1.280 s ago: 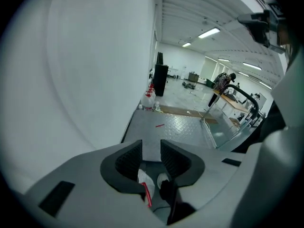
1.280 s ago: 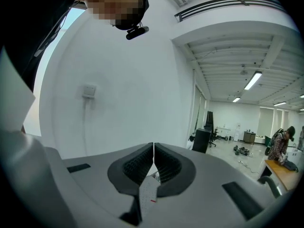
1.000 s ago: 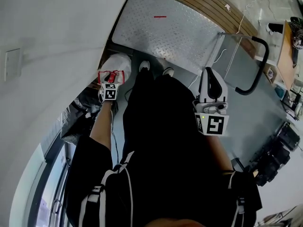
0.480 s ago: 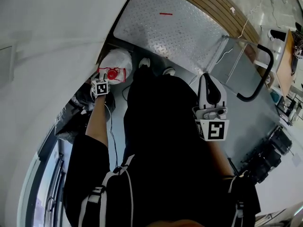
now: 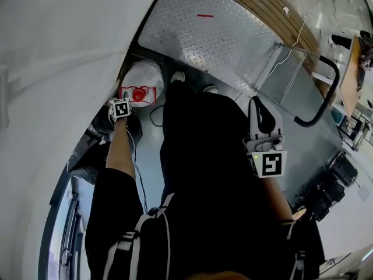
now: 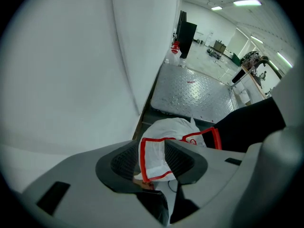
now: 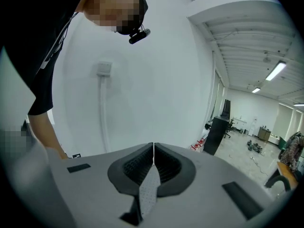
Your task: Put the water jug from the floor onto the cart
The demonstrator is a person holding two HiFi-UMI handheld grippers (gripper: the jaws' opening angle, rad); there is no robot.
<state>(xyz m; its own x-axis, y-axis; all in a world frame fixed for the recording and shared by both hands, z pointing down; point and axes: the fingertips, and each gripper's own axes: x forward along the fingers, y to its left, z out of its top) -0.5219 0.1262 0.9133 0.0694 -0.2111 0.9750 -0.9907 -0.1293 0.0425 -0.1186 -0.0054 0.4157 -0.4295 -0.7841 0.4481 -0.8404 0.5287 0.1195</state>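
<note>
Barely started: the white plastic-wrapped water jug with red cap (image 5: 141, 77) sits on the floor (image 5: 149, 149) beside the grey checker-plate cart (image 5: 198, 42), my left tool (image 6: 154, 158) opening over its top without gripping, right tool (image 7: 153, 163) closed and empty.

The water jug (image 5: 141, 77) sat in a tight pocket on the floor, hemmed by the white wall (image 5: 58, 69) on the left, the near edge of the cart (image 5: 204, 39) beyond it and the person's legs (image 5: 198, 133) on the right. The way in was from above, where the left gripper (image 6: 154, 158) hung, its jaws opening with the jug's red-edged white wrapping between them. Dark clutter (image 5: 87, 150) at the wall's foot narrowed the near-left floor, while the cart's deck lay open from above, with its black handle (image 5: 317, 98) standing only at the right end.
</note>
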